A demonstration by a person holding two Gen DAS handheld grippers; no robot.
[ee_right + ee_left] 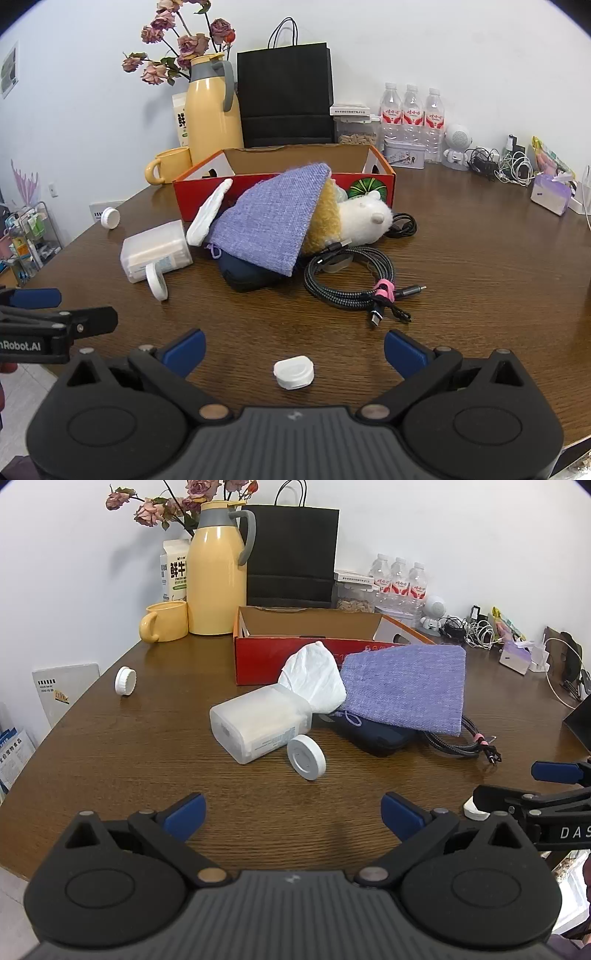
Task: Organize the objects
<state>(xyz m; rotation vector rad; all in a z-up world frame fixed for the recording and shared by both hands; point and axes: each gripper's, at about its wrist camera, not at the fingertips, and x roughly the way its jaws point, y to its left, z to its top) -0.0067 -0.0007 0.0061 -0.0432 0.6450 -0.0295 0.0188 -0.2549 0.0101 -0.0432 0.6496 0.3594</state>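
Both tools hang above the near edge of the wooden table point(480, 266), tilted downward, side by side, with nothing yet gathered: the right gripper point(294, 349) stands with jaws spread wide and empty over a small white case point(294, 372) lying between its blue pads, while the left gripper point(293, 814) is likewise released, bare tabletop below it. A clean start would probably be to lower the right tool squarely over that case, closing on its narrower sides before lifting. Farther in lie a white disc point(306, 757) leaning against a translucent box point(260, 726), a coiled braided cable point(349, 275), and a purple pouch point(275, 218) draped over a plush toy point(354, 219). Behind them waits the open red cardboard box point(284, 184), the likely destination.
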